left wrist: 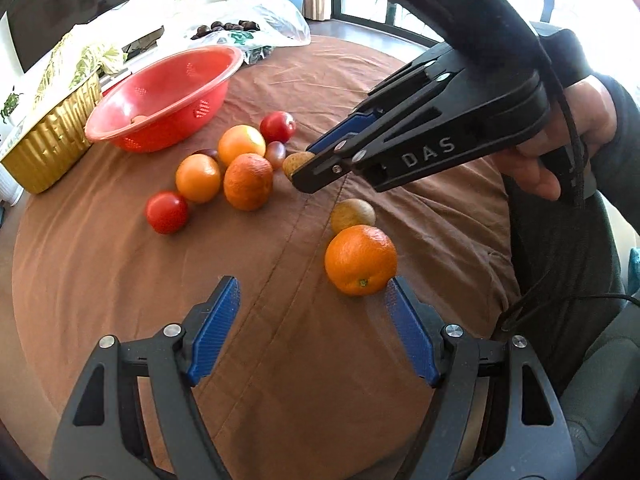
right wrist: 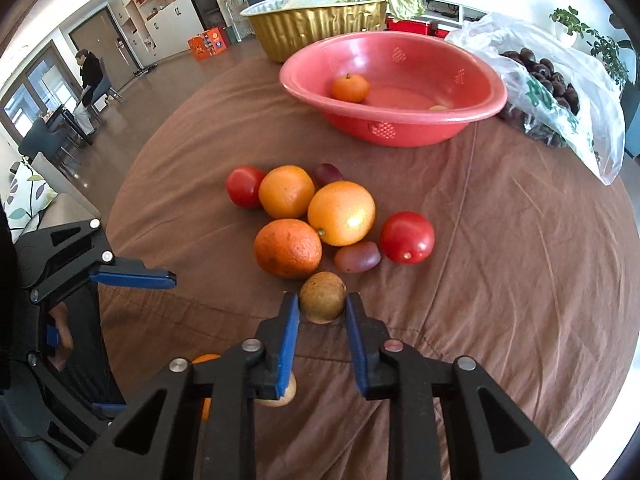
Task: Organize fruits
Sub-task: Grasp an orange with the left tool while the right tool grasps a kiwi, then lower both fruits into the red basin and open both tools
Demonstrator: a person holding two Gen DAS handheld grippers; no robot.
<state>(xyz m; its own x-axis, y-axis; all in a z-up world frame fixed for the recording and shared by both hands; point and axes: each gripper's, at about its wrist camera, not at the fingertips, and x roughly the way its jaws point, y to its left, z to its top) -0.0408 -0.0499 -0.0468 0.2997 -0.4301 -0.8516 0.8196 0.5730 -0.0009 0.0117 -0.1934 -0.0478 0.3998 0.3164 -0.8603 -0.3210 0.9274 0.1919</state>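
Note:
My right gripper [right wrist: 322,300] is shut on a small brown fruit [right wrist: 322,297], held above the brown tablecloth; it also shows in the left wrist view [left wrist: 298,161]. My left gripper [left wrist: 312,288] is open and empty, with an orange [left wrist: 360,259] by its right fingertip and another brown fruit [left wrist: 353,214] behind that. A cluster of oranges [right wrist: 341,213], red tomatoes [right wrist: 407,237] and purple grapes [right wrist: 357,257] lies mid-table. The red basket [right wrist: 472,118] holds a small orange [right wrist: 350,88].
A gold tray of leafy cabbage [right wrist: 320,26] stands behind the basket. A plastic bag of dark chestnuts [right wrist: 560,92] lies at the right of it. The round table's edge [right wrist: 132,160] drops off to the left. A person sits far off in the room.

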